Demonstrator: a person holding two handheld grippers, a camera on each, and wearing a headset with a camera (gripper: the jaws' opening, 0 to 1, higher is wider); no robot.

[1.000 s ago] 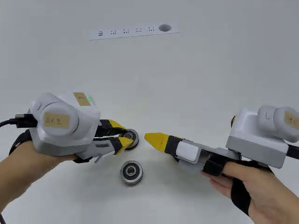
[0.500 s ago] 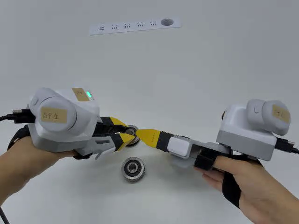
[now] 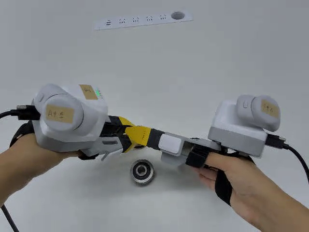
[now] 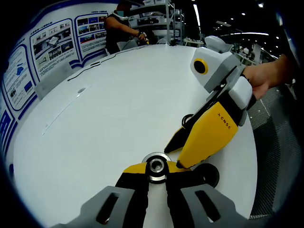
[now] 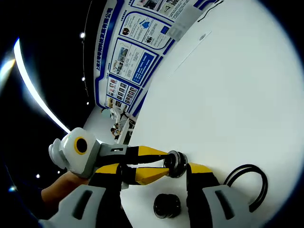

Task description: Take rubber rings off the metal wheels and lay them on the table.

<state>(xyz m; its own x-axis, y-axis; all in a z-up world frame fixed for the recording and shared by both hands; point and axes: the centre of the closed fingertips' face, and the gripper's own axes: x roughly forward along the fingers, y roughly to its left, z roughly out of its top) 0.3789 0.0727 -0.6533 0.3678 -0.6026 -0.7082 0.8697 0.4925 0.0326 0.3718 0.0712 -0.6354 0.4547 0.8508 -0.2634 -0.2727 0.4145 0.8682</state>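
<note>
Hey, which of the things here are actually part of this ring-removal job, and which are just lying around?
Job: left gripper, right gripper, held wheel, black-rimmed second wheel on the table.
Lying about: power strip, wall posters.

Here's the left gripper (image 3: 126, 141): chunky white-grey shell (image 3: 84, 126), tan handwritten label (image 3: 59, 113), green light (image 3: 98, 92) at its 1 o'clock, black cable (image 3: 14, 114) off at 9 o'clock. The right gripper (image 3: 136, 135) matches: pale housing (image 3: 236, 128), tan sticker (image 3: 269, 108), black cord (image 3: 289, 147) at 4 o'clock. Black jaws, yellow tips. A black strap (image 3: 223, 186) wraps the right hand (image 3: 244, 181), another the left hand (image 3: 29, 162).
</note>
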